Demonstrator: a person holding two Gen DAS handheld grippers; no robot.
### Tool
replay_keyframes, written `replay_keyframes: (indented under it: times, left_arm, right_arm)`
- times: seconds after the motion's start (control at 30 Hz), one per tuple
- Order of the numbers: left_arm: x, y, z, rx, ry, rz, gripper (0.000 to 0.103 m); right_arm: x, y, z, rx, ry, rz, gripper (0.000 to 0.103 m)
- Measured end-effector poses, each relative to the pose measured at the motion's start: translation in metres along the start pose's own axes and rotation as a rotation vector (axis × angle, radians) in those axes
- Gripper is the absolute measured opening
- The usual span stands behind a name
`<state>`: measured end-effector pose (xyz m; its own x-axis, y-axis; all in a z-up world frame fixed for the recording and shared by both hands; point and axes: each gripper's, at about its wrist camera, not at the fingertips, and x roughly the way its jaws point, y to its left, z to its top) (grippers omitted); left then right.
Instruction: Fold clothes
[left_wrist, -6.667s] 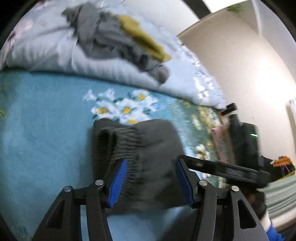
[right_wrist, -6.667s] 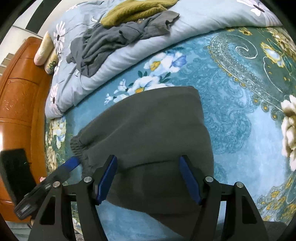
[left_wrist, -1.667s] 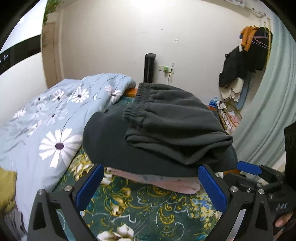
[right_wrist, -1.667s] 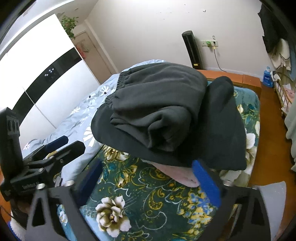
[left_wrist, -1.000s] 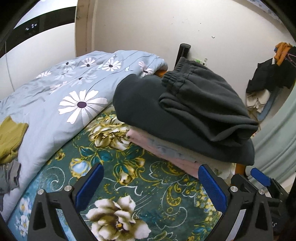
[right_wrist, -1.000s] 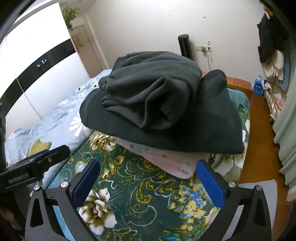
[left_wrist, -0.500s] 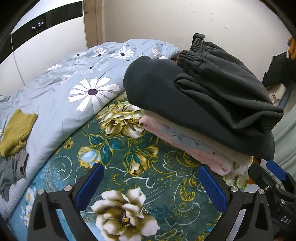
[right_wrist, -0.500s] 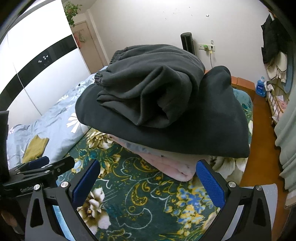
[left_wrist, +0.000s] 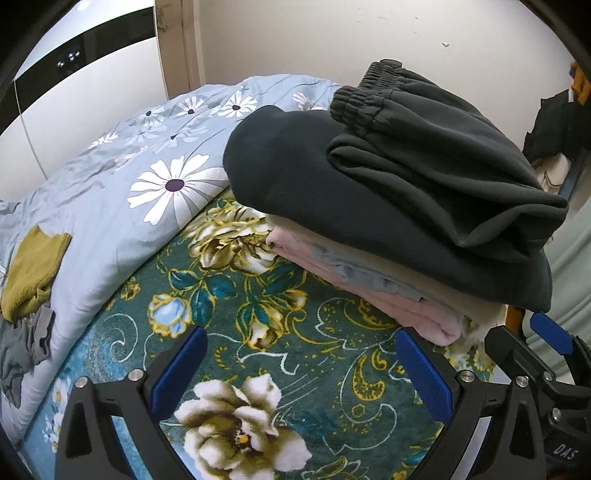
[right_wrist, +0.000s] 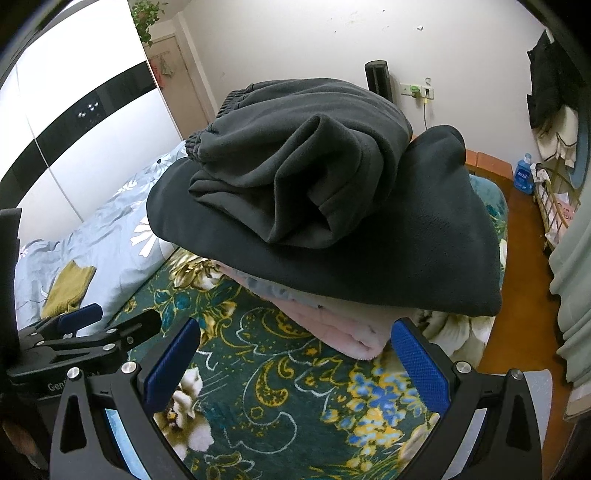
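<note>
A folded dark grey pair of sweatpants (left_wrist: 436, 147) (right_wrist: 295, 166) lies on top of a stack of folded clothes: a black fleece (left_wrist: 369, 221) (right_wrist: 406, 251), then pale and pink garments (left_wrist: 369, 284) (right_wrist: 332, 328). The stack sits on the green floral blanket (left_wrist: 295, 350) (right_wrist: 295, 387). My left gripper (left_wrist: 303, 365) is open and empty, a little short of the stack. My right gripper (right_wrist: 295, 358) is open and empty, also just short of the stack. The right gripper shows at the lower right of the left wrist view (left_wrist: 546, 343); the left gripper shows at the lower left of the right wrist view (right_wrist: 96, 328).
A light blue daisy duvet (left_wrist: 122, 192) (right_wrist: 110, 236) lies left of the stack, with an unfolded mustard garment (left_wrist: 33, 269) (right_wrist: 70, 284) and a grey garment (left_wrist: 26, 347) on it. The bed edge and wooden floor (right_wrist: 524, 295) are at the right, with a curtain (right_wrist: 576, 258).
Both grippers have drawn back from the stack and lowered slightly, staying open. The sweatpants, held 6.7 s ago, rest on top of the stack.
</note>
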<state>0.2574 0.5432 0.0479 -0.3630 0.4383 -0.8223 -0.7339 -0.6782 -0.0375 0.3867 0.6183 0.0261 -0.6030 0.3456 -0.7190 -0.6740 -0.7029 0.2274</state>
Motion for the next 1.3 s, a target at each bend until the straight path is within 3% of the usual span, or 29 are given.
replay_keyframes:
  times: [0.67, 1.3]
  left_arm:
    - [-0.013, -0.004, 0.003, 0.021, -0.012, 0.062, 0.103]
    - [-0.014, -0.014, 0.004, 0.022, -0.009, 0.06, 0.103]
  right_arm:
    - [-0.004, 0.006, 0.003, -0.022, -0.003, 0.032, 0.103]
    - [-0.011, 0.001, 0.008, -0.007, 0.009, 0.032, 0.103]
